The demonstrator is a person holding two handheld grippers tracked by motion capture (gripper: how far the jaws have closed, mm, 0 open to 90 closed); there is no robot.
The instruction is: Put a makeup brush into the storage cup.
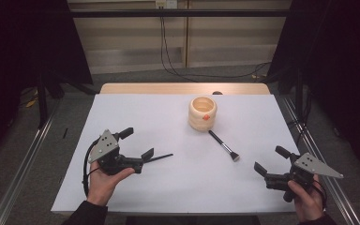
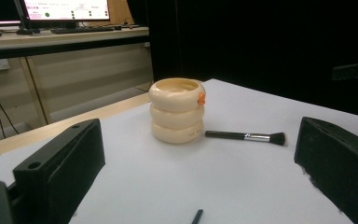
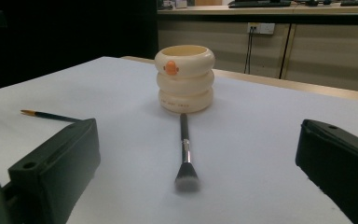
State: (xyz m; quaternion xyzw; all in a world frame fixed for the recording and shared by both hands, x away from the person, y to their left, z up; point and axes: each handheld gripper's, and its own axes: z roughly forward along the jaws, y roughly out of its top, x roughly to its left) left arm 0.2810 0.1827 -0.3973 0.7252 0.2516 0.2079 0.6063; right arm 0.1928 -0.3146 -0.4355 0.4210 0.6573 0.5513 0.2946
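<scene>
Bearing orange duck mark, small unreadable print: cream holder point(image 3: 185, 79); brush point(image 3: 184, 158) unlabelled.

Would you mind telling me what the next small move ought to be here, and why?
Probably ease the right gripper forward to the makeup brush. Its jaws stand open and empty, and in the right gripper view the brush lies flat on the table straight ahead, handle tip at the cream holder.

Holder point(image 1: 202, 112) — smooth, satin cream plastic. Beside it, brush point(image 1: 224, 146): glossy black handle, bright metal ferrule. Table point(image 1: 136, 117) cover — matt white; far edge bare wood.
</scene>
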